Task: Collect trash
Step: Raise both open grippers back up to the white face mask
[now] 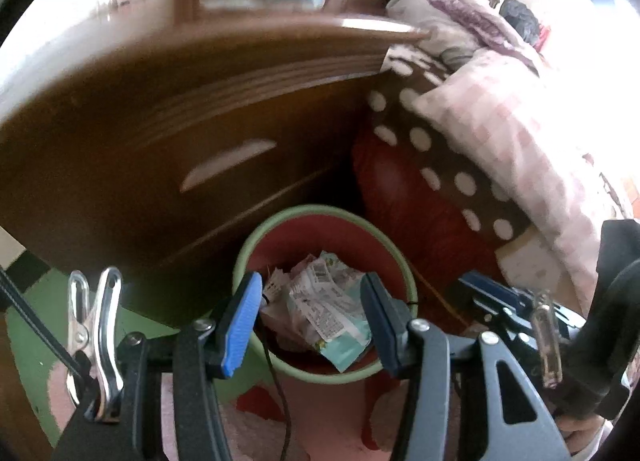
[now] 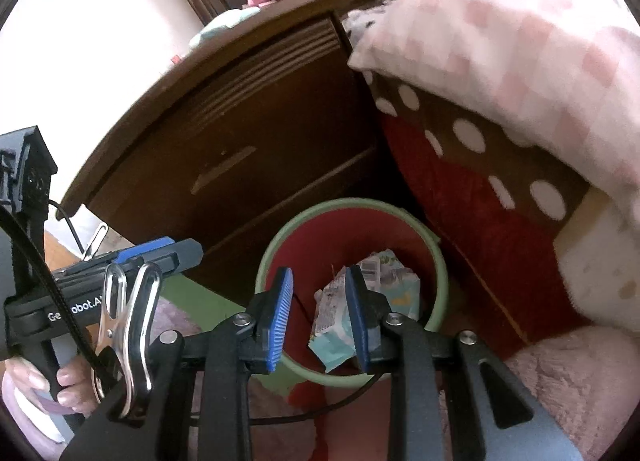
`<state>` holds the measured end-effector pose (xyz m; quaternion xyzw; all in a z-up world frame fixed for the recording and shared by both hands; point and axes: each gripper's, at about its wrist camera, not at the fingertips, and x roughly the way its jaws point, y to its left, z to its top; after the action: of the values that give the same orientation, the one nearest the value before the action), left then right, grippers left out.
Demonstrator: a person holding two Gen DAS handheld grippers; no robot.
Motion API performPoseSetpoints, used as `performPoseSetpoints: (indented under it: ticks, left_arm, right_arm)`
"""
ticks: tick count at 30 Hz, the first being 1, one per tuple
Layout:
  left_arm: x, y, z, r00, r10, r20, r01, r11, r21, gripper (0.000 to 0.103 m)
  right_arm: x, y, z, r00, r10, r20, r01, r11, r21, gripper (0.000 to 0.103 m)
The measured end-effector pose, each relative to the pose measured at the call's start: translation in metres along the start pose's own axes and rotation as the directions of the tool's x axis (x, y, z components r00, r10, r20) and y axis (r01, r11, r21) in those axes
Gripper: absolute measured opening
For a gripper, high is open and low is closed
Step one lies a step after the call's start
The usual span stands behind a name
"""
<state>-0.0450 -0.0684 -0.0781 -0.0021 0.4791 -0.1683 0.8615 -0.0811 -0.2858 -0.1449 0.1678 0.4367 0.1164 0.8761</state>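
I have both claws poised above the green-rimmed bin (image 1: 396,257) on the floor, between the brown nightstand (image 1: 160,133) on the left and the bed's pink checked pillow (image 2: 520,45) on the right. My left claw (image 1: 310,325) stands fairly wide with nothing between its pads. My right claw (image 2: 320,317) is narrower; it looks empty, though a crumpled wrapper (image 2: 332,325) lying in the bin shows through the gap. The trash (image 1: 324,301) sits inside the bin

Black-framed left gripper (image 1: 310,321) and right gripper (image 2: 320,315), blue ribbed pads.
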Motion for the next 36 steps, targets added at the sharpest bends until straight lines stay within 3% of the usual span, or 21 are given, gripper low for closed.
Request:
performPoseSetpoints:
  ticks: [19,25,36]
  left_arm:
    - [-0.081,0.005,0.065,0.989,0.027,0.143,-0.027,1.000,-0.002,0.058]
    - [-0.084,0.018,0.100,0.989,0.017,0.149,-0.015,1.000,-0.012,0.059]
    - [-0.068,0.044,0.156,0.984,0.064,0.169,-0.060,0.998,-0.025,0.059]
  right_arm:
    - [-0.068,0.046,0.048,0.986,0.046,0.160,-0.032,0.995,-0.089,0.030]
    - [-0.069,0.058,0.079,0.980,0.078,0.182,-0.057,0.991,-0.119,0.031]
    - [-0.043,0.079,0.133,0.972,0.123,0.201,-0.085,0.978,-0.190,0.032]
